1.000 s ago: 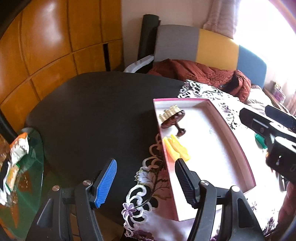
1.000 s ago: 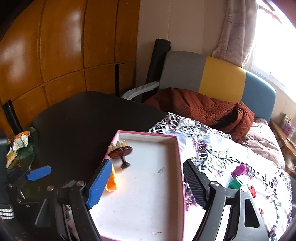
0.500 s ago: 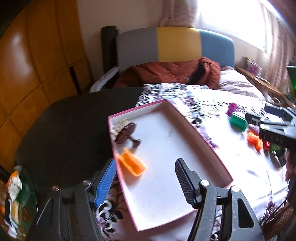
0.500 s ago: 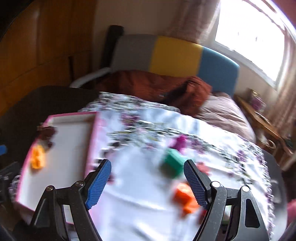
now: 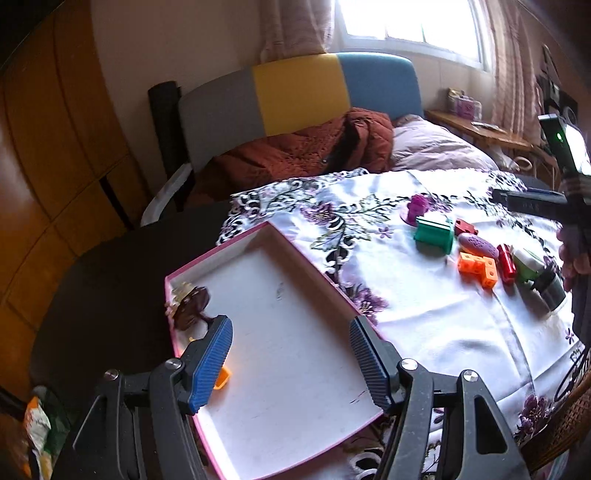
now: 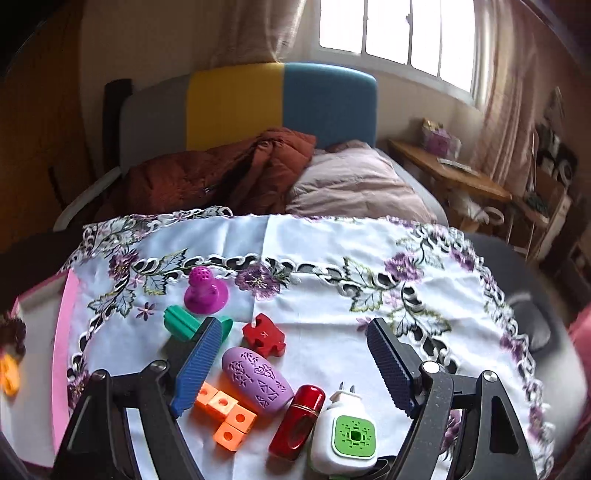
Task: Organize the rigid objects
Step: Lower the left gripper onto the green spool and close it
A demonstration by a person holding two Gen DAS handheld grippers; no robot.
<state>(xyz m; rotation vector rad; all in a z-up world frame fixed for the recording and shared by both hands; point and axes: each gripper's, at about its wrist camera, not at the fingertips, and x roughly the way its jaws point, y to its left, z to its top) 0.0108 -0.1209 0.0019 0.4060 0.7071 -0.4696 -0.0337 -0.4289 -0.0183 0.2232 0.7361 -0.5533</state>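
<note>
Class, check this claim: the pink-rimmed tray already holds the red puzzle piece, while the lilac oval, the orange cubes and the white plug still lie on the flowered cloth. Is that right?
Not quite. The red puzzle piece is not in the pink-rimmed tray; it lies on the flowered cloth beside the lilac oval, as the right wrist view shows. The orange cubes and the white plug do lie on the cloth.

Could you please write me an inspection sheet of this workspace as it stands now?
Surface: dark table partly under a floral tablecloth.
Job's things: pink-rimmed tray holds a brown piece and an orange piece; on the cloth lie a magenta piece, green piece, red puzzle piece, purple oval, orange cubes, red cylinder, white plug.
Clutter: snack wrapper.
Grippers: left tool open, empty; right tool open, empty.
Cables: dark cord at the cloth's edge.
Surroundings: sofa, window.
</note>
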